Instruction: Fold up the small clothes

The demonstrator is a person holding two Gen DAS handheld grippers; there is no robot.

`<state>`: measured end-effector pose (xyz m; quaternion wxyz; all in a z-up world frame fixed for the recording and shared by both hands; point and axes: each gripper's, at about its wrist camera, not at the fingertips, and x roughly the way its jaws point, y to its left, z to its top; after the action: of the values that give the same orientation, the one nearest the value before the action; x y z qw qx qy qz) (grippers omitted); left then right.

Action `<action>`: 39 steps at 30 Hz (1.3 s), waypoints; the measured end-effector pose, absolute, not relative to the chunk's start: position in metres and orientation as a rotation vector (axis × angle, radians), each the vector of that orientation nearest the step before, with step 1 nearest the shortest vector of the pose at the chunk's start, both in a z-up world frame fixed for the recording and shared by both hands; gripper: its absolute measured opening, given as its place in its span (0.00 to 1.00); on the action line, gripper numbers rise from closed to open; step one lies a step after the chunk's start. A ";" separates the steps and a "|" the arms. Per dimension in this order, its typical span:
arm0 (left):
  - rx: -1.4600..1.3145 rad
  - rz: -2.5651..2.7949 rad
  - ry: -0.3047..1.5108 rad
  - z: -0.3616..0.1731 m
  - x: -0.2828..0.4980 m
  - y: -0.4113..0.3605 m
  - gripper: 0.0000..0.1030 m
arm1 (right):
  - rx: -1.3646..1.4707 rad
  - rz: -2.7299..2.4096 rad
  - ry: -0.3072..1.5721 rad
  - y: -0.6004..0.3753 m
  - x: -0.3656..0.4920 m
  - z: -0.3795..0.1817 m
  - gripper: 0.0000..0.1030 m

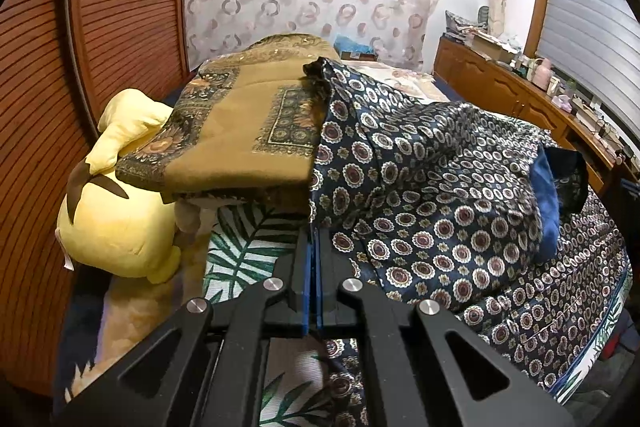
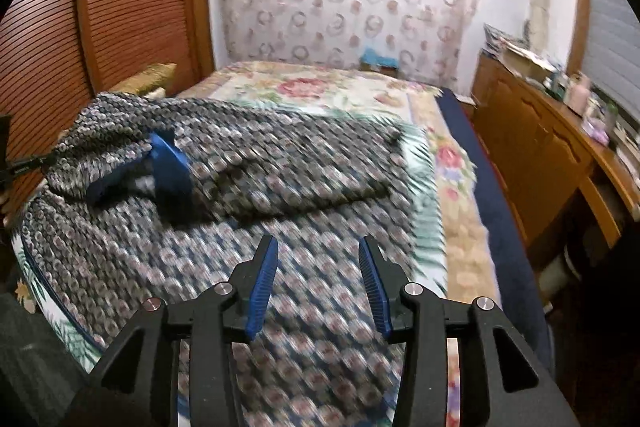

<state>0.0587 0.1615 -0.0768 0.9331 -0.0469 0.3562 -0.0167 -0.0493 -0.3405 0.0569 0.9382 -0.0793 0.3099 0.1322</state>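
left hand-held gripper [image 1: 313, 227]: pinching raised edge of patterned garment [image 1: 432, 187] | right hand-held gripper [image 2: 318, 247]: spread, nothing between fingers, above garment | garment on bed [image 2: 460, 163]

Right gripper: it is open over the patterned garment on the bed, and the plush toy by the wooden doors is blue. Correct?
Not quite. The plush toy is yellow, as the left wrist view shows. The right gripper is open above the patterned garment, nothing between its fingers.
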 end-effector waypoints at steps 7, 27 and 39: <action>-0.092 -0.027 0.749 -0.084 0.063 0.164 0.02 | -0.146 0.298 0.648 -0.315 -0.001 0.062 0.43; -0.085 -0.037 0.761 -0.096 0.059 0.162 0.02 | -0.256 0.254 0.891 -0.223 0.143 0.004 0.42; -0.095 -0.040 0.761 -0.096 0.059 0.164 0.02 | -0.202 0.314 0.803 -0.258 0.090 -0.001 0.02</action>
<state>0.0594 0.1643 -0.0959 0.9273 -0.0465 0.3710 -0.0196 0.0904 -0.2580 -0.0014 0.9035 -0.0979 0.3886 0.1520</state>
